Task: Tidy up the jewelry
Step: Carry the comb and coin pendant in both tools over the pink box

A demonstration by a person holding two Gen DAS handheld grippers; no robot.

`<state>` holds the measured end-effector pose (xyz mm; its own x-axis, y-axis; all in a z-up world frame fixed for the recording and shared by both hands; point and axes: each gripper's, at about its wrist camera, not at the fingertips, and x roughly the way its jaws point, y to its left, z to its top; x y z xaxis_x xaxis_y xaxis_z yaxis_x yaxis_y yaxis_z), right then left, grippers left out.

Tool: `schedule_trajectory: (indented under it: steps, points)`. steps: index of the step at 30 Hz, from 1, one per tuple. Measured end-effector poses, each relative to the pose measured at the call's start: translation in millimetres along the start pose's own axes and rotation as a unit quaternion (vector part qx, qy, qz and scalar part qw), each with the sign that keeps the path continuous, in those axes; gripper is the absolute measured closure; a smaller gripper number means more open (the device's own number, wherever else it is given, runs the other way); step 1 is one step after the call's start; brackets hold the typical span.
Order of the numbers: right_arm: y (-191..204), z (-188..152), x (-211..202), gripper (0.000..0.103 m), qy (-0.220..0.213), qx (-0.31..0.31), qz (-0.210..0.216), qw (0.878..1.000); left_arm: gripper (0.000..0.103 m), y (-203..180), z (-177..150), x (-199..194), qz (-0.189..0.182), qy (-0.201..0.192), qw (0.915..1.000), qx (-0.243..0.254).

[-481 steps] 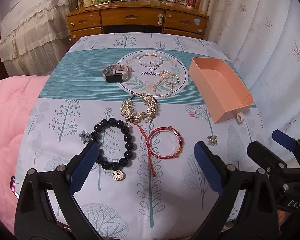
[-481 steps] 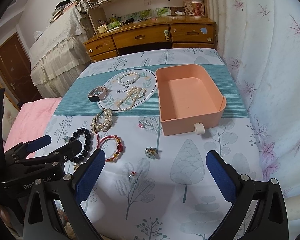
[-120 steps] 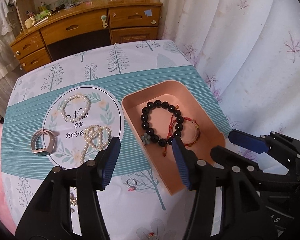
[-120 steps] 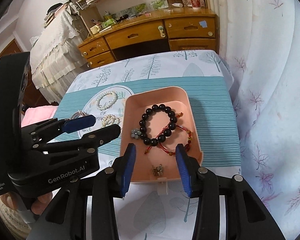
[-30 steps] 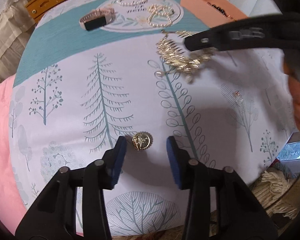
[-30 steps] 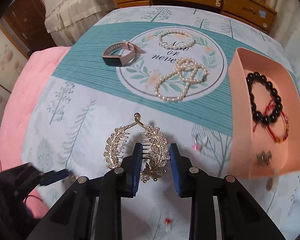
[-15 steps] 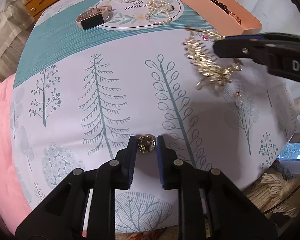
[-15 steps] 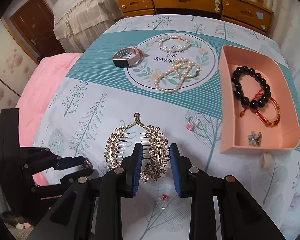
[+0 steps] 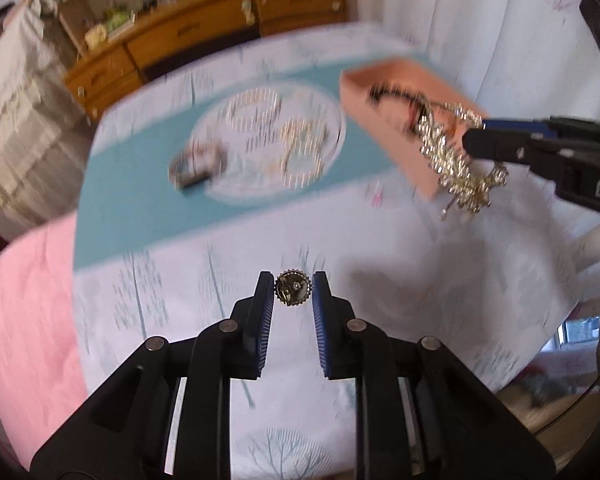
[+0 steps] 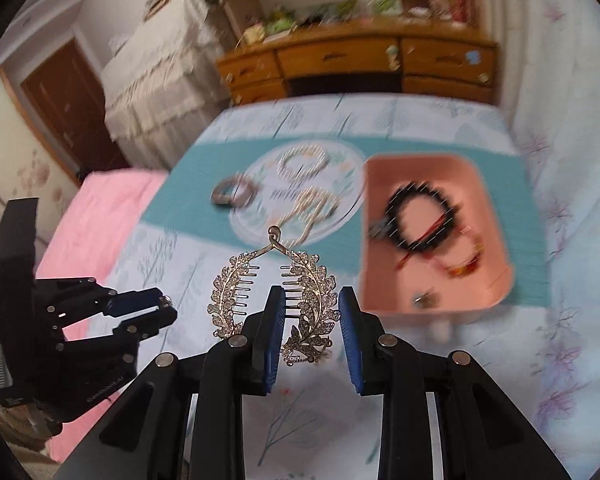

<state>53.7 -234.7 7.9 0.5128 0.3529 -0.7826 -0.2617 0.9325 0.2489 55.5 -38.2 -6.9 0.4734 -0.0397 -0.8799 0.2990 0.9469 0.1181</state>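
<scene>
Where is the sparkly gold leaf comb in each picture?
Left wrist view: the gold leaf comb hangs at the right, held by the right gripper, in front of the pink tray.
Right wrist view: the comb is at centre, between that gripper's jaws.
Shared landmark: the pink tray.

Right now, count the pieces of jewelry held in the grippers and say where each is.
2. A small round gold charm sits between the left gripper pads, lifted off the cloth. A gold leaf hair comb is clamped in the right gripper.
</scene>
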Motion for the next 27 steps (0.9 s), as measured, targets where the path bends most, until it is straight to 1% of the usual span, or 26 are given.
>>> schedule_trajectory:
  steps: [5,6,9,11,13,16,19,23,27]
  points:
    - [-32.1,28.7,-40.4,0.076,-0.056,0.033,-0.016,0.998,0.086,-17.6,58.3,-32.3,-0.007,-0.073,0.9973,0.004]
    - [-38.0,34.8,-50.4,0.076,-0.072,0.037,-0.024,0.996,0.086,-20.4,68.8,-35.0,-0.011,-0.082,0.9966,0.002]
    - [-52.5,48.7,-66.4,0.076,-0.099,0.043,-0.042,0.993,0.086,-30.5,104.0,-39.4,-0.022,-0.102,0.9946,-0.007]
    - [-63.9,56.9,-68.4,0.076,-0.106,0.052,-0.055,0.992,0.086,-37.1,126.1,-34.4,-0.026,-0.112,0.9932,-0.014]
    - [-75.4,62.3,-64.0,0.076,-0.104,0.060,-0.067,0.990,0.086,-42.0,143.3,-22.8,-0.025,-0.116,0.9927,-0.021]
    - [-94.3,65.0,-44.8,0.076,-0.084,0.076,-0.074,0.991,0.086,-50.0,164.7,9.1,-0.024,-0.100,0.9941,-0.035]
    - [-110.5,60.4,-17.5,0.076,-0.055,0.090,-0.075,0.992,0.086,-54.4,175.5,49.7,-0.025,-0.077,0.9958,-0.042]
    - [-127.7,49.6,16.2,0.076,-0.017,0.096,-0.076,0.992,0.086,-59.7,177.3,92.9,-0.028,-0.052,0.9974,-0.042]
    - [-133.9,35.6,41.4,0.076,0.005,0.097,-0.075,0.992,0.086,-67.1,173.9,125.5,-0.037,-0.028,0.9981,-0.040]
